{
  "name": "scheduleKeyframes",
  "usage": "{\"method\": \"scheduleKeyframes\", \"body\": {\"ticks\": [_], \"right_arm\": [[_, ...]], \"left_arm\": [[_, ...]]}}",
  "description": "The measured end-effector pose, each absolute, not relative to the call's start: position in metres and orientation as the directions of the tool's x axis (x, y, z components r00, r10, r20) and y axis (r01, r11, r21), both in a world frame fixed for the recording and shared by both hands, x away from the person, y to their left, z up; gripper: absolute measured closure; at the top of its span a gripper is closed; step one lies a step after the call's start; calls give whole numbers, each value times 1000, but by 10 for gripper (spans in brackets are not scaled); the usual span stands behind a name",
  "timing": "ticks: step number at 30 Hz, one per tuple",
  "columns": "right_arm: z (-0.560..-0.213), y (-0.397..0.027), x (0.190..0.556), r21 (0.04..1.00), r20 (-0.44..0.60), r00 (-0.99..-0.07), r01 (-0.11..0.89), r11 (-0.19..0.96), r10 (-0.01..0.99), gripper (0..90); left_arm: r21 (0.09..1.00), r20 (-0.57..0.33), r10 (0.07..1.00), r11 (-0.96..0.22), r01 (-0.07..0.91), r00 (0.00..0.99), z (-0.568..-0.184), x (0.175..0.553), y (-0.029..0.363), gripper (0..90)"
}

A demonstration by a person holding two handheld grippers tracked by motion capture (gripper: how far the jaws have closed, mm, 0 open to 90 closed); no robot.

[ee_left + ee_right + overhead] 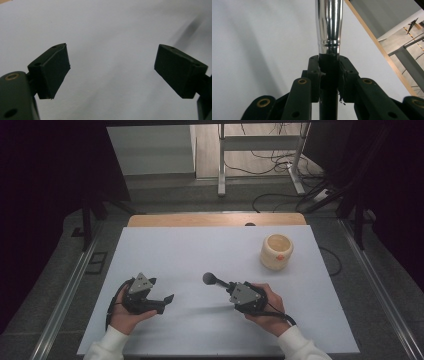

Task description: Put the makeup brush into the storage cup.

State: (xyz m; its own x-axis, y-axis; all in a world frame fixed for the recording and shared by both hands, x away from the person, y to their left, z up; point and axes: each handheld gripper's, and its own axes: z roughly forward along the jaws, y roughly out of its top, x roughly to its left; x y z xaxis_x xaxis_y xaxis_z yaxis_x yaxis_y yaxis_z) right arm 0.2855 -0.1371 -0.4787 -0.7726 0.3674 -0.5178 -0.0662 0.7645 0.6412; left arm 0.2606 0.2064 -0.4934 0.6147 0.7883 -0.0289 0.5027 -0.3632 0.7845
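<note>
A utensil with a shiny tapered metal shaft (329, 22) and a black handle sits between the jaws of my right gripper (329, 68), which is shut on the handle. From above, its dark rounded head (209, 279) points left and away from my right gripper (228, 285), low over the white table (200, 250). My left gripper (161, 289) rests in the person's left hand at the near left, jaws wide open. In the left gripper view, nothing but bare table lies between the fingers of that gripper (112, 70).
A cream round cup (276, 251) with an orange mark stands open-topped at the far right of the table. A wooden strip (215, 219) runs along the back edge. Beyond it are floor cables and a desk frame (260, 160).
</note>
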Motion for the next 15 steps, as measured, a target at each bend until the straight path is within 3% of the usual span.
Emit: {"method": "scheduleKeyframes", "body": {"ticks": [15], "right_arm": [[-473, -146, 292, 719, -443, -774, -6, 695, 452, 738]], "left_arm": [[765, -43, 811, -350, 541, 584, -504, 257, 214, 137]]}}
